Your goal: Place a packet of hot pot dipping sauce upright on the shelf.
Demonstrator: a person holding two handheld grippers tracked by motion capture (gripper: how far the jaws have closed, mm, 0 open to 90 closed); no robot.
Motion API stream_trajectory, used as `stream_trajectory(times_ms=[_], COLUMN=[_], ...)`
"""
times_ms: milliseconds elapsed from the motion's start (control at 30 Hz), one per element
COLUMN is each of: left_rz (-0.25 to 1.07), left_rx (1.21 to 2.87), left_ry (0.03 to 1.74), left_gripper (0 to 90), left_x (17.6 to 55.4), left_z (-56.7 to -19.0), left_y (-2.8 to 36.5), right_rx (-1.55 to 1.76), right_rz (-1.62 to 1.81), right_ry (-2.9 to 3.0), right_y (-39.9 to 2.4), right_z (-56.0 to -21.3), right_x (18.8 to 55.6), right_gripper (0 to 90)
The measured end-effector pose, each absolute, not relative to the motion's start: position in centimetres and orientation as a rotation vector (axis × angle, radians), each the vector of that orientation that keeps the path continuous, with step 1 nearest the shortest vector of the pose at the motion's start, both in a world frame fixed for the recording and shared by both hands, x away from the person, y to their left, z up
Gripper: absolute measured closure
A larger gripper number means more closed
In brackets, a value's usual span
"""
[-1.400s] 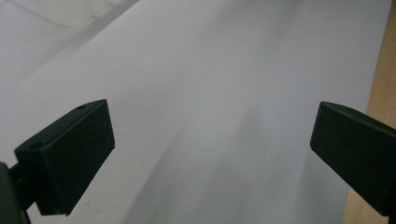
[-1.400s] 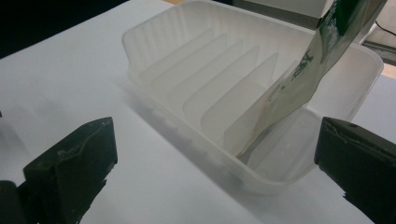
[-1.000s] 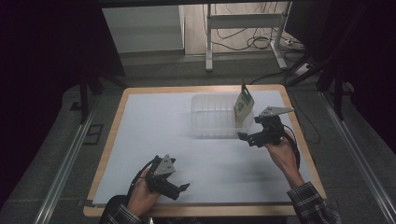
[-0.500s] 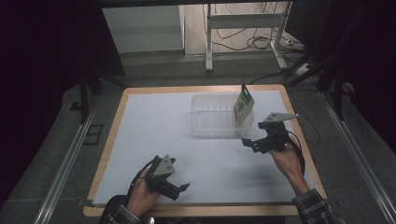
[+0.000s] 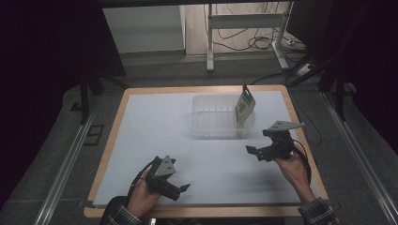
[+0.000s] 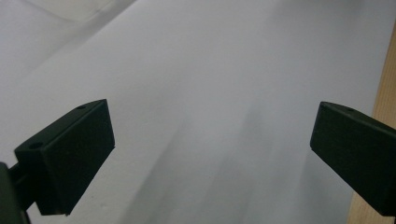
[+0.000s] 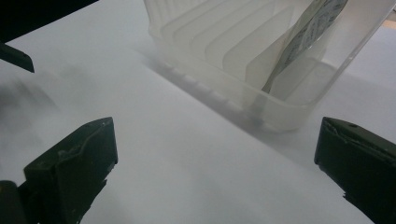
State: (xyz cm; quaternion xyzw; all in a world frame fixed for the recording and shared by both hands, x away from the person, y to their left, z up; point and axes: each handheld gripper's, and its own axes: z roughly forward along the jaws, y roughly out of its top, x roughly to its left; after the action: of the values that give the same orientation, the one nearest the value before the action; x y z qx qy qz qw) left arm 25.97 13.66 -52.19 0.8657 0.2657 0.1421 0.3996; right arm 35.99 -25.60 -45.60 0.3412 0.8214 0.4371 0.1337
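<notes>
A clear plastic bin (image 5: pixel 217 117) with slotted dividers stands at the back of the white table top. A flat packet with a green print (image 5: pixel 244 108) leans upright in its right end, also seen as the packet (image 7: pixel 308 32) inside the bin (image 7: pixel 243 56) in the right gripper view. My right gripper (image 5: pixel 256 153) hovers open just right of and in front of the bin, empty. My left gripper (image 5: pixel 180 190) rests open near the front edge, low over the bare white surface (image 6: pixel 201 93), with nothing between its jaws.
The white sheet (image 5: pixel 155 136) covers a wooden board whose rim (image 5: pixel 108 140) shows all round. A wood edge (image 6: pixel 385 79) lies right of the left gripper. Metal rails (image 5: pixel 65 164) flank the table; table legs and cables (image 5: pixel 244 42) lie on the floor behind.
My right gripper has drawn back from the bin, toward the front right, with its jaws empty. The packet stays in the bin. The left gripper has not moved.
</notes>
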Motion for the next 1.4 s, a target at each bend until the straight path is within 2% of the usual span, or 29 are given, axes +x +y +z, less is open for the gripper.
stream_trajectory(times_ms=[1400], left_rz=[0.399], left_rx=[2.209], left_ry=[0.705], left_gripper=[2.1], left_x=[25.8], left_z=[-52.1], left_y=[13.5], right_rx=[1.039], right_rz=[1.158], right_ry=[2.308], right_y=[-30.7], right_z=[-46.1], right_x=[30.5], right_gripper=[0.0])
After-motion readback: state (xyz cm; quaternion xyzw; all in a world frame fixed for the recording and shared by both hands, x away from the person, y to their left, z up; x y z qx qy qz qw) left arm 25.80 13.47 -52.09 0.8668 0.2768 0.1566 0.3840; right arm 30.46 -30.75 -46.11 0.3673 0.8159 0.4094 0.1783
